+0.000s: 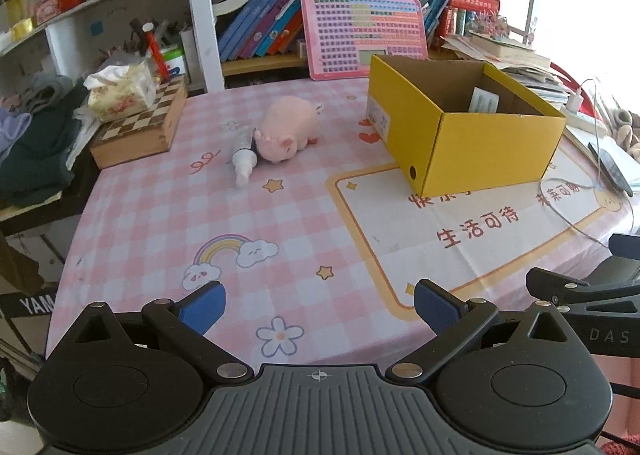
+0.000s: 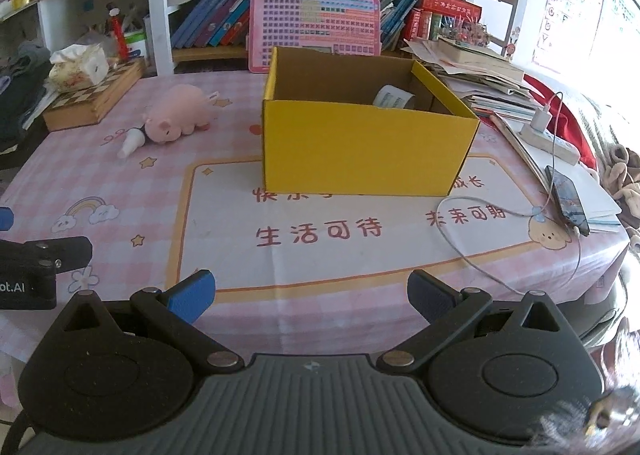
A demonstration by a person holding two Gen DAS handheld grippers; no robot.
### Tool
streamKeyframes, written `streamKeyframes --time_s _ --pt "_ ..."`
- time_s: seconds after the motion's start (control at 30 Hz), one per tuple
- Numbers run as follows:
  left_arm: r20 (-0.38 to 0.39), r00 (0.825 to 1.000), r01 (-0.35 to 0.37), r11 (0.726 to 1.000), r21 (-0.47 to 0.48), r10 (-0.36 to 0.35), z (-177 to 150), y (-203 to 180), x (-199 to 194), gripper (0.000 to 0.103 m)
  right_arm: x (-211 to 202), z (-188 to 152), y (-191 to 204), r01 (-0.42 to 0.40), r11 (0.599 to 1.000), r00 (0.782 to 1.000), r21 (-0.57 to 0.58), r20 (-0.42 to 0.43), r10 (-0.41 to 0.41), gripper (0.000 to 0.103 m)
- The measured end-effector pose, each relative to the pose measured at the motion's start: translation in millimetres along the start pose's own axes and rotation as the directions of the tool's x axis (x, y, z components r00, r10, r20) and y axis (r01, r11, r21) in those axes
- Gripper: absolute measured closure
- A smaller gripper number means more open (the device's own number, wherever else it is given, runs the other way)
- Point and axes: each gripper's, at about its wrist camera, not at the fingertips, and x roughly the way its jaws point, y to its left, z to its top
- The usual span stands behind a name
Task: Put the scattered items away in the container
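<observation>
A pink plush pig [image 1: 286, 131] [image 2: 176, 117] lies on its side on the pink checked tablecloth. A white tube [image 1: 245, 159] [image 2: 131, 143] lies against its snout. To their right stands an open yellow cardboard box [image 1: 480, 143] [image 2: 360, 151] with a white packet [image 1: 484, 99] [image 2: 393, 97] inside. My left gripper [image 1: 318, 309] hangs open over the near table edge, well short of the pig, nothing between its blue pads. My right gripper [image 2: 310, 295] is open too, low in front of the box, empty.
A wooden chessboard box [image 1: 140, 127] with a tissue pack [image 1: 120, 89] sits at the far left. A pink chart board [image 1: 362, 39] leans on the bookshelf behind. A phone [image 2: 568, 199], white cable [image 2: 480, 207] and power strip [image 2: 548, 139] lie at the right, near stacked papers.
</observation>
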Motion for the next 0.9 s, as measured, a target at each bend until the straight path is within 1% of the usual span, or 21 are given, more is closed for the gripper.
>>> streamKeyframes --time_s 0.5,0.7,0.9 --pt "-0.018 1.000 -0.017 0.999 -0.050 0.016 -12 24 -7 0.001 -4 -3 26 -0.038 0.998 0.999 -0.049 -0.002 0.038 0.000" --pt "0.004 1.000 -0.030 0.996 -0.088 0.031 -16 39 -13 0.001 -6 -1 39 -0.052 0.996 0.999 -0.077 0.006 0.052 0.000" --pt "0.003 0.999 -0.039 0.994 -0.104 0.039 -18 51 -15 0.001 -6 3 54 -0.067 0.992 0.998 -0.111 0.012 0.069 0.000"
